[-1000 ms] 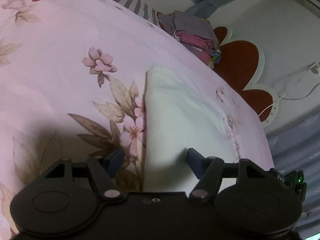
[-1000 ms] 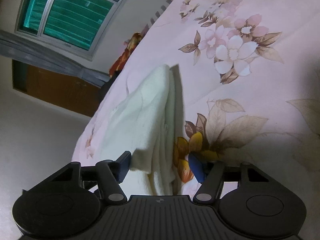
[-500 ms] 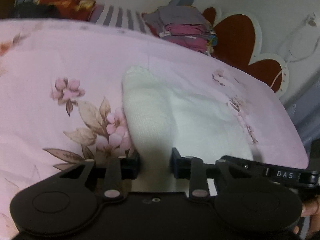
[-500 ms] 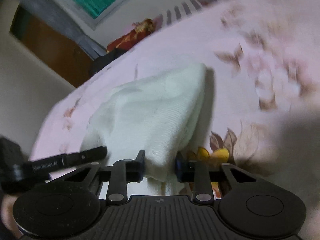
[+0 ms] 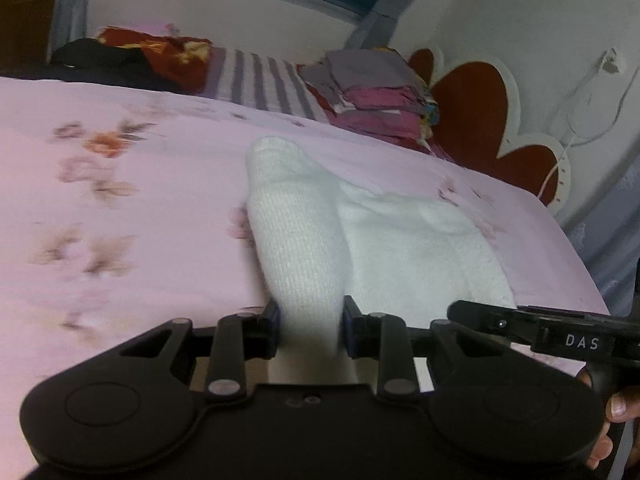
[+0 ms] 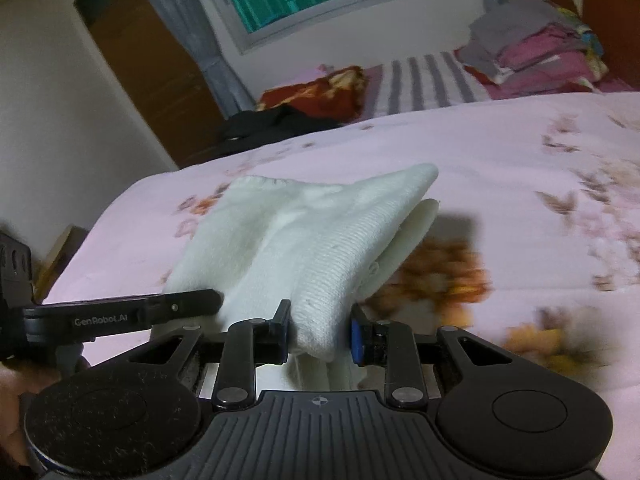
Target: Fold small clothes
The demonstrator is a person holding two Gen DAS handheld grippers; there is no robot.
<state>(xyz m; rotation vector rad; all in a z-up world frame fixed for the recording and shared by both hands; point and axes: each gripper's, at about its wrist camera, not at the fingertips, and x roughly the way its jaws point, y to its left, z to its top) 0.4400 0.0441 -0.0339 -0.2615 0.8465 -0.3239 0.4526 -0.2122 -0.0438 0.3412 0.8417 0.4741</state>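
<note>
Garment, white knit, was found pinched at its near edge by both the left gripper and right gripper, which a second earlier stood spread. That edge was now raised off the bed; the fold appeared under way.

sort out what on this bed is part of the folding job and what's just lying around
Part of the job:
white knit garment, pinched at its near edge by both grippers
left gripper
right gripper

Just lying about:
stack of folded clothes
red patterned cloth
black cloth
striped sheet
</note>
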